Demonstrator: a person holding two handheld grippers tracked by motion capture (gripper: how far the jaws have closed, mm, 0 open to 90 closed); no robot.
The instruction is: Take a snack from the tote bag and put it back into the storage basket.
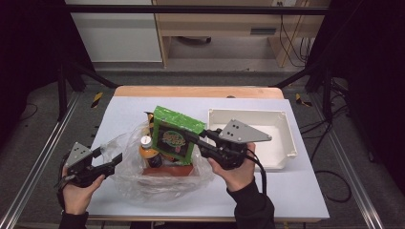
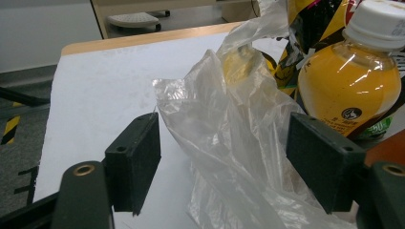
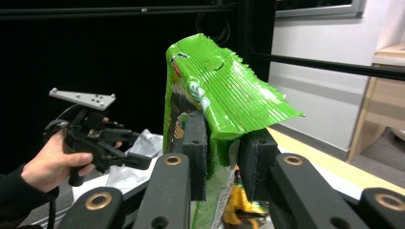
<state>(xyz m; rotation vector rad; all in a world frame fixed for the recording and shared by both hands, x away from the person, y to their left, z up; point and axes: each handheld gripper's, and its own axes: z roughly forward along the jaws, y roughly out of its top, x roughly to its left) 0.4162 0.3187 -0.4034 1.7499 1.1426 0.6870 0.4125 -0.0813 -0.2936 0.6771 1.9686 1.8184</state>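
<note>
My right gripper [image 1: 190, 137] is shut on a green snack bag [image 1: 174, 131], which it holds upright above a clear plastic bag [image 1: 125, 177]. In the right gripper view its pads [image 3: 195, 143] pinch the snack bag [image 3: 215, 90] just below its crimped top. An orange juice bottle [image 1: 148, 151] with a white cap stands inside the plastic bag, with something red [image 1: 168, 171] beside it. My left gripper [image 1: 109, 156] is open at the bag's left edge. A fold of the plastic bag [image 2: 229, 129] rises between its pads [image 2: 136, 160], and the bottle [image 2: 351, 81] stands close behind.
A white rectangular tray [image 1: 286, 143] sits on the table's right side, close behind my right hand. A pale sheet [image 1: 119, 112] covers the table. Black frame bars and metal rails run along both sides.
</note>
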